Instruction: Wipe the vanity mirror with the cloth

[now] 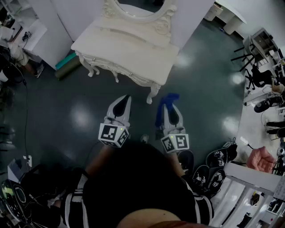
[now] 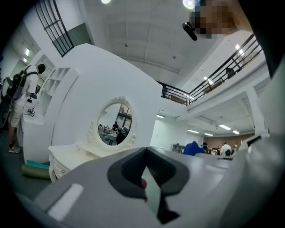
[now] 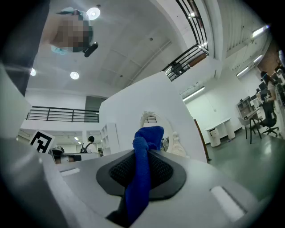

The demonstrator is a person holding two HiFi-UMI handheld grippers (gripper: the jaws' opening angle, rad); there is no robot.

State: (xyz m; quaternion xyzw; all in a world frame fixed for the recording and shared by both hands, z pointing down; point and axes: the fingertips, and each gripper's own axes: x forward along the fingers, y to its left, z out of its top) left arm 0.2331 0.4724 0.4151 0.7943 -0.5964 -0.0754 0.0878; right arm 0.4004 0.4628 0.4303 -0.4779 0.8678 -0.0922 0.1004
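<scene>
The white vanity table (image 1: 129, 49) stands ahead of me on the dark floor, with its oval mirror (image 1: 138, 6) at the top edge of the head view. My left gripper (image 1: 124, 99) is held short of the table's front, shut with nothing in it. In the left gripper view the mirror (image 2: 115, 123) lies beyond the closed left gripper (image 2: 144, 153). My right gripper (image 1: 169, 107) is shut on the blue cloth (image 1: 169, 99), near the table's front right leg. The cloth (image 3: 144, 142) sticks up from the right gripper (image 3: 144, 156) and partly covers the mirror (image 3: 171, 133).
A green rolled mat (image 1: 67, 67) lies on the floor left of the vanity. A white panel wall (image 1: 53, 22) stands behind the vanity. Black gear (image 1: 213, 173) and a pink cloth (image 1: 260, 158) lie at the lower right. A person with a backpack (image 2: 18, 98) stands far left.
</scene>
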